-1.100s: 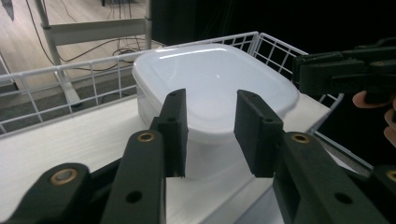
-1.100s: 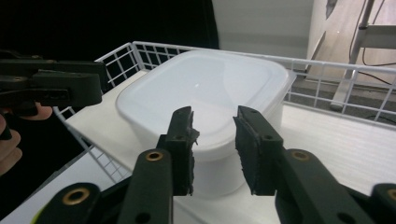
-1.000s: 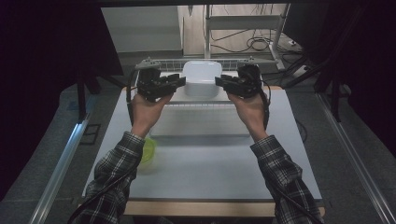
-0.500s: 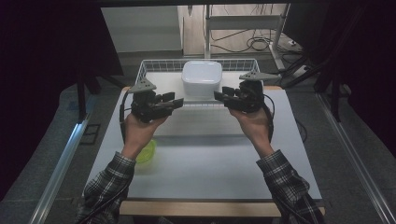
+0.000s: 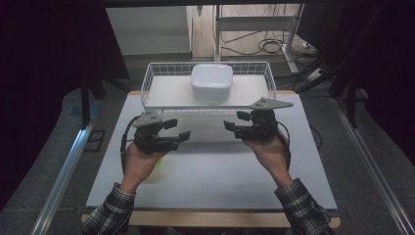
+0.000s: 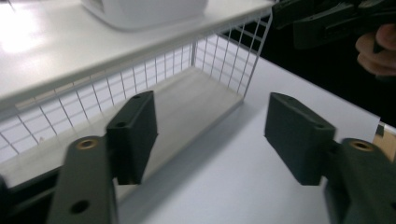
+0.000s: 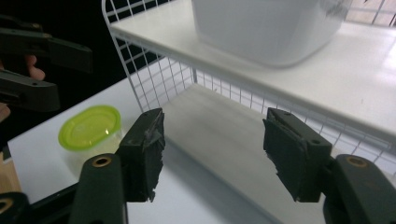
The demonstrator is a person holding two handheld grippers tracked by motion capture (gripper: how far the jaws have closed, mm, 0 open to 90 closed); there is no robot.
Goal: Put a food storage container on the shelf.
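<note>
both the left gripper (image 5: 182, 130) and right gripper (image 5: 233, 121) hang released, empty; advance level toward the white lidded plastic box (image 5: 211, 82) at twelve o'clock, clearing the white wire basket (image 5: 147, 84) rim.

A wire rack (image 5: 147, 85) stood at the far edge of the white desk (image 5: 210, 171), its shelf raised above the desk top. A white tub (image 5: 211, 82) sat on the shelf, near the middle. A clear cup with a green lid (image 7: 89, 127) stood on the desk, near the left, apart from the rack. Cables (image 5: 266, 45) lay on the floor beyond the desk.
</note>
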